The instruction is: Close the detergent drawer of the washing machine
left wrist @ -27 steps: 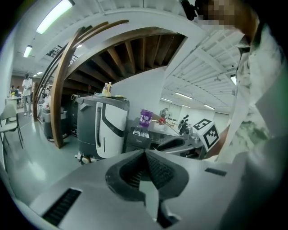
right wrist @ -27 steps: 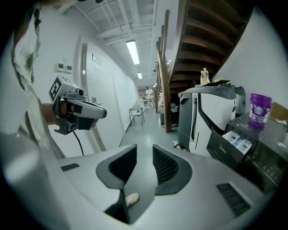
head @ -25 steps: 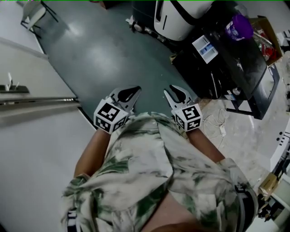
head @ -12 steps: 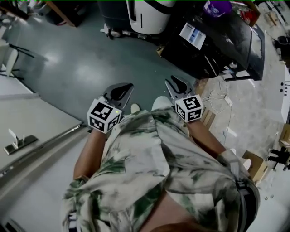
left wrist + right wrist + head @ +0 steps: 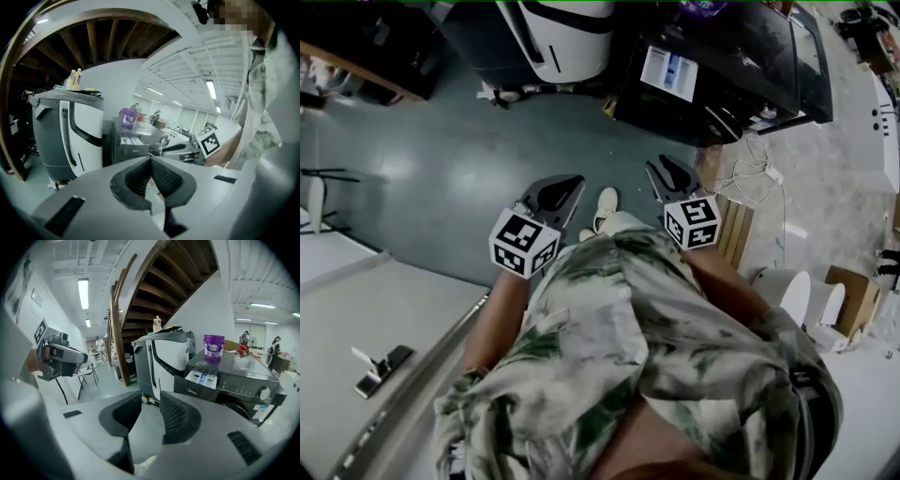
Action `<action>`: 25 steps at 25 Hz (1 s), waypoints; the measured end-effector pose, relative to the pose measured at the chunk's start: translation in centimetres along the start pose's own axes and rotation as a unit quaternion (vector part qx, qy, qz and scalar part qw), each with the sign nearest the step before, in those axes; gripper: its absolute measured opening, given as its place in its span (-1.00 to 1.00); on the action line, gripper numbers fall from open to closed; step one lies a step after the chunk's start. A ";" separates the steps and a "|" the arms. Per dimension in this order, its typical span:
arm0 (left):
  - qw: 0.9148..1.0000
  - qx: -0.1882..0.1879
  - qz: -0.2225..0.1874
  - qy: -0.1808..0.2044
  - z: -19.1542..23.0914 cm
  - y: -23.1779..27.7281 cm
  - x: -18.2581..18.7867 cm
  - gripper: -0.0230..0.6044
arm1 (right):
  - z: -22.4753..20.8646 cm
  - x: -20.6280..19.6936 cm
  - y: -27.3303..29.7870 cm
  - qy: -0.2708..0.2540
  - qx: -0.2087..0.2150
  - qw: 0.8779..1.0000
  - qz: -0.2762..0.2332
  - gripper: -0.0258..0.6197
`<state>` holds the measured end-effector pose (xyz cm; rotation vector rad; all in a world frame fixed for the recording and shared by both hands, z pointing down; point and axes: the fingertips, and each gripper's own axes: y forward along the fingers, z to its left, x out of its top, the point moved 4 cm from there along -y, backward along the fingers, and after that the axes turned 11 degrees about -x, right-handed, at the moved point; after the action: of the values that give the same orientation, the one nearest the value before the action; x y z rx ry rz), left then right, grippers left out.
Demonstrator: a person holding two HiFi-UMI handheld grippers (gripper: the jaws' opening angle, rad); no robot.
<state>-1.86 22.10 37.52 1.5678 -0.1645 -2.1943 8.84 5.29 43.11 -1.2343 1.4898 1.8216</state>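
The black washing machine [image 5: 750, 66] stands at the top of the head view, ahead of me across the green floor. Its detergent drawer [image 5: 668, 73] sticks out open, white with blue inside, also in the right gripper view [image 5: 202, 377]. A purple tub [image 5: 213, 348] sits on top of the machine. My right gripper [image 5: 667, 173] is held in front of the body, well short of the drawer. Its jaws [image 5: 151, 401] have just been opening and stand apart with nothing between them. My left gripper [image 5: 562, 187] is beside it, its pad tips meeting [image 5: 151, 160] on nothing.
A tall grey-and-white appliance [image 5: 562, 37] stands left of the washer, with bottles on top [image 5: 157, 324]. A wooden staircase [image 5: 140, 291] rises behind it. Cables [image 5: 750, 173] and a wooden pallet [image 5: 736, 230] lie on the floor at right. A white table [image 5: 375, 319] is at my left.
The view has swung: the washing machine went from the upper right to the top middle. Both grippers stayed in front of the body and turned with it.
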 end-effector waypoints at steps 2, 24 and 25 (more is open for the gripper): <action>1.000 -0.011 0.012 0.009 1.6 1.2 1.0 -0.85 | -1.1 0.1 1.5 0.014 -0.013 1.000 0.003 -0.48; 0.975 -0.188 0.081 0.088 18.7 7.8 10.2 -0.85 | -6.5 2.5 13.1 0.126 -0.233 0.964 0.008 -0.45; 0.972 -0.199 0.085 0.089 19.6 7.5 10.5 -0.85 | -6.4 2.5 13.6 0.128 -0.247 0.960 0.010 -0.44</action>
<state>-20.62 8.01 37.83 1.4508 0.1802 -1.8079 -1.16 -5.15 47.82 -1.7506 1.2037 2.1966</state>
